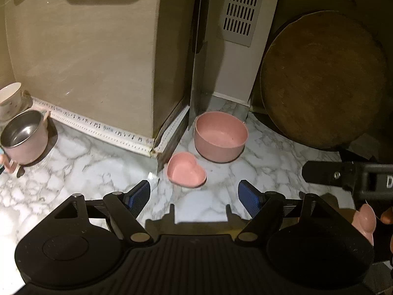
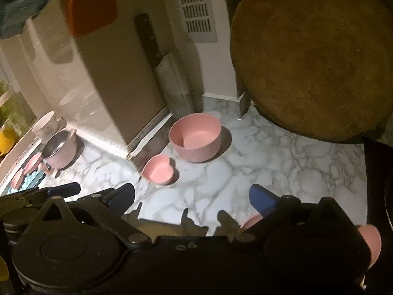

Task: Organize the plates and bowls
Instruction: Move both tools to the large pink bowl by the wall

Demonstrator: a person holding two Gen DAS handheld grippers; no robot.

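Note:
A round pink bowl [image 1: 221, 136] [image 2: 196, 137] stands upright on the marble counter [image 1: 270, 162] [image 2: 258, 167] near the back corner. In front of it, to its left, sits a small pink heart-shaped dish [image 1: 186, 169] [image 2: 158, 169]. My left gripper [image 1: 194, 191] is open and empty, just short of the heart dish. Further right, my right gripper [image 2: 191, 194] hangs wide open and empty over bare counter. Another pink dish [image 1: 366, 218] [image 2: 371, 245] peeks out at the lower right, mostly hidden behind the gripper bodies.
A round wooden board [image 1: 324, 78] [image 2: 316, 61] leans at the back right. A cleaver [image 1: 196, 61] [image 2: 167, 73] leans against the wall behind the bowl. At the left stand a steel-lined pink pot [image 1: 24, 137] [image 2: 60, 151] and a white cup [image 1: 9, 98], with more pink dishes [image 2: 32, 162] beside them.

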